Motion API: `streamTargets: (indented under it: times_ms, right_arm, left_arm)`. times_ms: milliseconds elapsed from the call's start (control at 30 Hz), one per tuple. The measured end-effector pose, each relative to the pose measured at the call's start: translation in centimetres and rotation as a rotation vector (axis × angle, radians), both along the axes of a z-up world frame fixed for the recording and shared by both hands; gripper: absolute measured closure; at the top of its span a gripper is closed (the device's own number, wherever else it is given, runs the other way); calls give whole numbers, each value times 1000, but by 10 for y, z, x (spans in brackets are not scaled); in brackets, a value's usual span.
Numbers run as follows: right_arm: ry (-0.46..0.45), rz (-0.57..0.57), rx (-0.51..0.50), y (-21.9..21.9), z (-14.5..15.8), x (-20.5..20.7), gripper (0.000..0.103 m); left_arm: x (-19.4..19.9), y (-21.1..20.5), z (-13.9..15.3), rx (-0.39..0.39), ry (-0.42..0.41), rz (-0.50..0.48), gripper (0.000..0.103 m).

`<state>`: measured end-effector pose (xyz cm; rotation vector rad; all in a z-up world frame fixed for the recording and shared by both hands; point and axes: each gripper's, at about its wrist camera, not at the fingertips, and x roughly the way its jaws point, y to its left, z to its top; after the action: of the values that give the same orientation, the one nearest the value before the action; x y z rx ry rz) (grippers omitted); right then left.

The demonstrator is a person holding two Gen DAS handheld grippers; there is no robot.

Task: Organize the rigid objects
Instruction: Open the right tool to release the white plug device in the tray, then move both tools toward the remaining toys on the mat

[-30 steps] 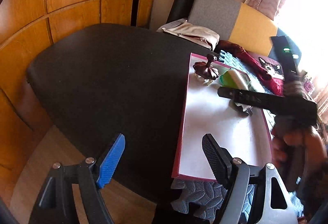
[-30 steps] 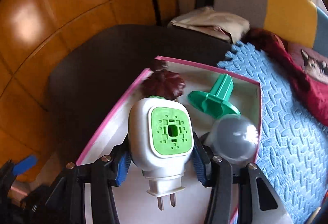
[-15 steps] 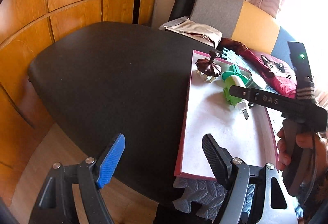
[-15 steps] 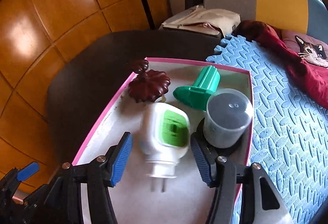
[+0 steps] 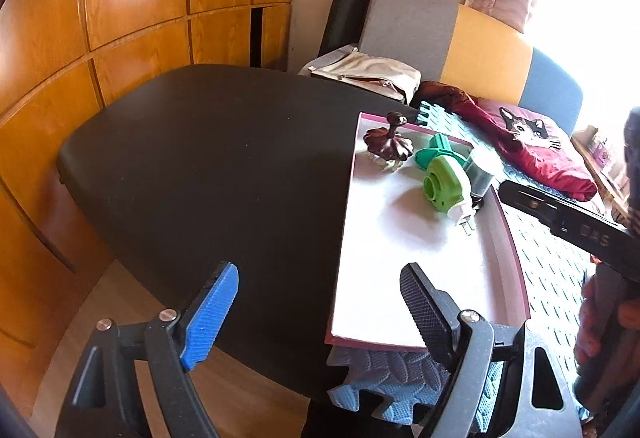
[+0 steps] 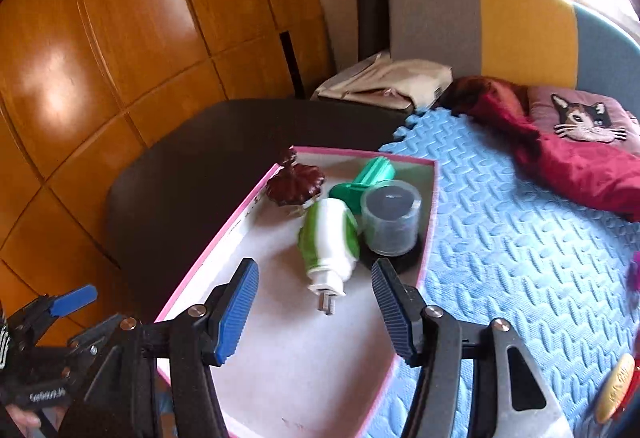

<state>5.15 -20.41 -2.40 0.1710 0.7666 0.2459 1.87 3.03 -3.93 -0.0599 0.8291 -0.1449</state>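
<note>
Right tool: the right tool (image 6: 314, 312) is partly open with nothing between its pads; the plug-in device lies just beyond its tips, out of the grip, so I judge it set down as sorted.
Left tool: the left tool (image 5: 316, 312) has its jaws opening wide and holds nothing; it hangs over the near edge of the dark counter (image 5: 208, 157), at 9 o'clock from the tray, probably waiting its turn.
Plug-in device: the green-and-white plug-in device (image 6: 328, 238) lies on its side in the tray, prongs pointing to 6 o'clock toward the right tool.
Tray: the pink-rimmed tray (image 6: 224, 234) rests partly on the counter and partly on the blue foam mat (image 6: 520, 238); it serves as the collecting place.
Neighbours: the clear cup (image 6: 390, 217) stands at 3 o'clock from the device, touching or just beside it; the green plastic piece (image 6: 370, 177) lies at 12 o'clock; the dark brown scalloped piece (image 6: 294, 183) sits at 11 o'clock by the rim.
Grouping: all four crowd the tray's far end, leaving the near floor bare for further items.
Task stage: judged well along; whether more things remain outside the tray I cannot tell.
</note>
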Motion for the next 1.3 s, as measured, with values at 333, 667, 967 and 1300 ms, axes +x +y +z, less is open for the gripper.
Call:
streamTargets:
  times_ms: [333,667,967,1300]
  right_arm:
    - [-15,-198,14,-87,10,-39,43]
    - [-62,-473,-2,-200,26,-92,43]
    - [-75,-846,8,-296,15,-162,40]
    - [-172,-1140,132,-350,6,-220,37]
  left_arm:
    - [-6,-19,2,22,-6,-49,17]
    - [-8,-45,9,51,-29,-123,17]
    - [-9,-85,17,79,-46,-230,17]
    - [-1,-163,19,77,-13,-435,19]
